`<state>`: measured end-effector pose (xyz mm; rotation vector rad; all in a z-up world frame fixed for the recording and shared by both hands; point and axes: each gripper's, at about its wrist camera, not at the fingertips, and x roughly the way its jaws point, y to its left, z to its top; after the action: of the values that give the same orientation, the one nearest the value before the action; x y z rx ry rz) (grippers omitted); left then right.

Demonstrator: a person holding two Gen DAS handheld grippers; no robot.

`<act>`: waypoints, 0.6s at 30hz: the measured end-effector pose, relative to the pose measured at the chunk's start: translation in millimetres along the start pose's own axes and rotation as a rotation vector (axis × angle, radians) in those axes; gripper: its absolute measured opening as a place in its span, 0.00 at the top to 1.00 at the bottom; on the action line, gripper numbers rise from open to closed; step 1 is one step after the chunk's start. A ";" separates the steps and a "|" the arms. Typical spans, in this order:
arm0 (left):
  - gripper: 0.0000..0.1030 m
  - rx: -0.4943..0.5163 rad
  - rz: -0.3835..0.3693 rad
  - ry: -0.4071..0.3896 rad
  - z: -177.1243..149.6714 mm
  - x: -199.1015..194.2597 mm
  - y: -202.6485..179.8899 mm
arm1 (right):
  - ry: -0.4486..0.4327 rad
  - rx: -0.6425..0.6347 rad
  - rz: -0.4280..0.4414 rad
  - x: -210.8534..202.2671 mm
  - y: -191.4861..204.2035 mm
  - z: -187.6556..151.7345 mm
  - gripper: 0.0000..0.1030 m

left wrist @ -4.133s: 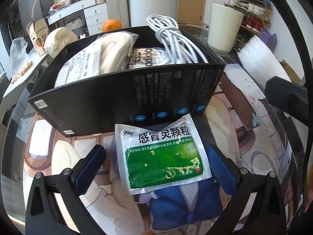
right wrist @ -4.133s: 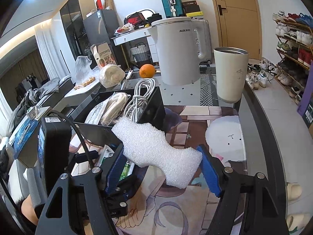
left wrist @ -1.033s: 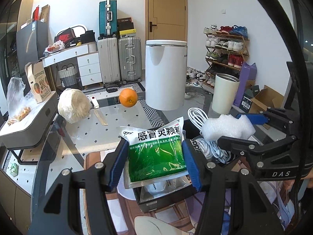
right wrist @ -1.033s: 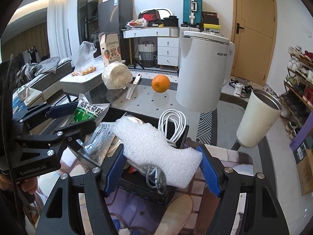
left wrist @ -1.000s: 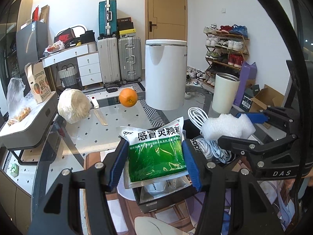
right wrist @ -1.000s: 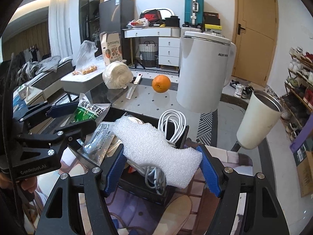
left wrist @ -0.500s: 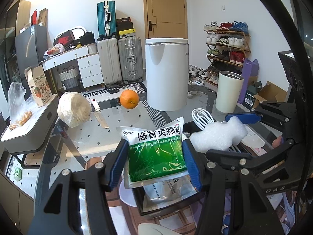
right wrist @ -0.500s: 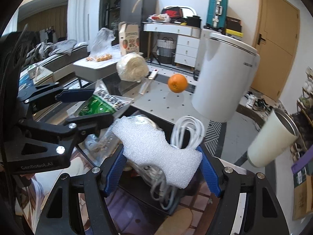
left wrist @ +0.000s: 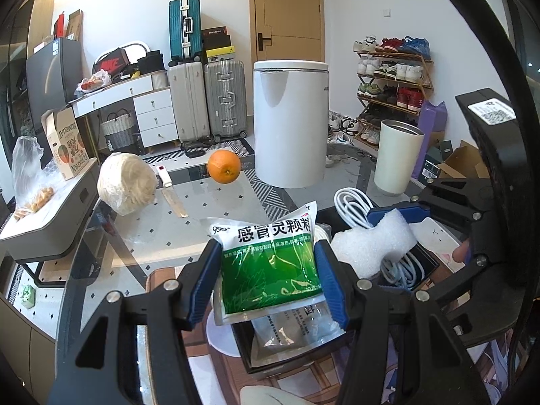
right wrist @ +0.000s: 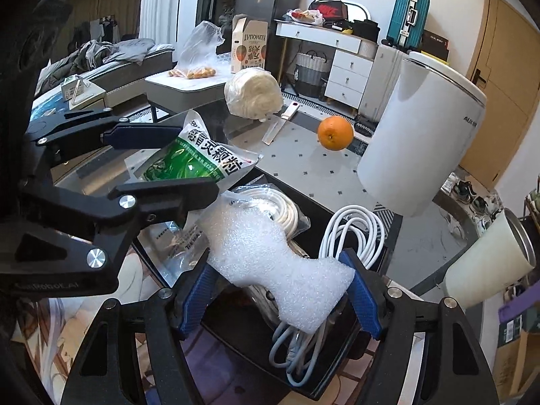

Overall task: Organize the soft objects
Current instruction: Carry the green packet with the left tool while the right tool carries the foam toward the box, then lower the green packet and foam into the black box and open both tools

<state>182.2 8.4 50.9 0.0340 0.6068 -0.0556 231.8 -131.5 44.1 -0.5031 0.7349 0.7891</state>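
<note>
White plaster walls (left wrist: 354, 3) and a tan wooden door (left wrist: 287, 13) are seen straight ahead. A white drawer unit (left wrist: 152, 114), two upright silver suitcases (left wrist: 206, 98) and a teal hard-shell suitcase (left wrist: 184, 28) are lined up ahead-left. A wooden shoe rack (left wrist: 395, 71) is placed ahead-right. Patterned floor tiles (left wrist: 233, 143) are daylit.

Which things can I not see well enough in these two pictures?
- Box bottom: both views, covered by white cables, plastic bags and foam.
- Lower bag print: left view, too small and under the green packet.
- Foam release: right tool is opening, but pad contact is unclear.
</note>
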 end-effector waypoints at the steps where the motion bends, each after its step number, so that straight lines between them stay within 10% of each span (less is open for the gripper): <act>1: 0.46 0.000 -0.001 0.003 0.0 1.2 0.2 | 0.001 0.005 0.002 -1.7 -1.6 -0.3 0.20; 18: 0.46 0.000 -0.010 0.021 -3.2 7.5 -0.3 | -0.036 0.075 -0.014 -26.2 -23.8 -19.0 0.09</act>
<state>186.5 7.9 44.0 0.0313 0.6283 -0.0648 230.1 -170.2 54.7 -0.4250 0.7245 0.7531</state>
